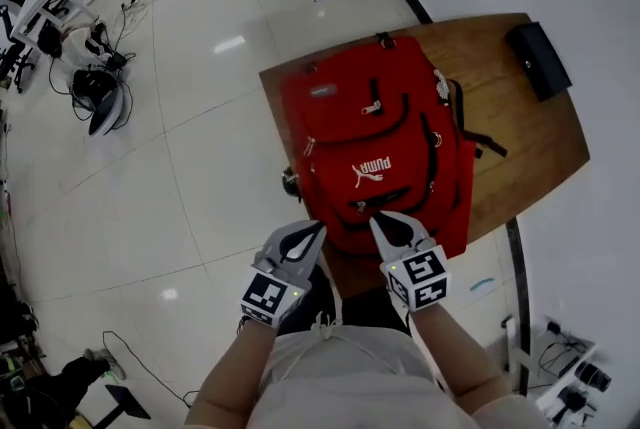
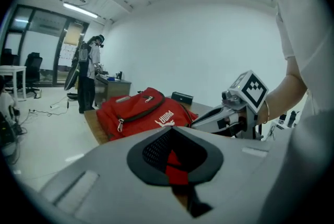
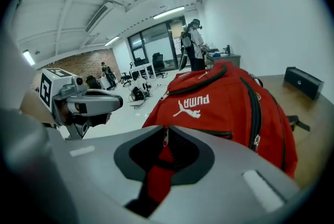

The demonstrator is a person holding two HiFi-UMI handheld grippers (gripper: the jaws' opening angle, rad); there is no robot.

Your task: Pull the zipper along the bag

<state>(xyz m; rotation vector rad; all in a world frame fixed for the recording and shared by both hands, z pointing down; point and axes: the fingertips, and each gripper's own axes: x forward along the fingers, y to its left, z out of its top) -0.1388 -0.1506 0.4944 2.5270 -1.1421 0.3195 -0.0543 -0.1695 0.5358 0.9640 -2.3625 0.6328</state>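
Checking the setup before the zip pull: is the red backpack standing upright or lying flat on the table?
Lying flat: the red backpack rests on its back on the wooden table, logo face up.

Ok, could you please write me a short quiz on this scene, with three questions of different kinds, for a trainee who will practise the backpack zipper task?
1. True or false: the red backpack lies on the wooden table.
2. What else lies on the table? A) a black case B) a laptop C) a cup
3. Fill in the blank: the white print on the backpack's front reads ___.

Key: 1 true; 2 A; 3 PUMA.
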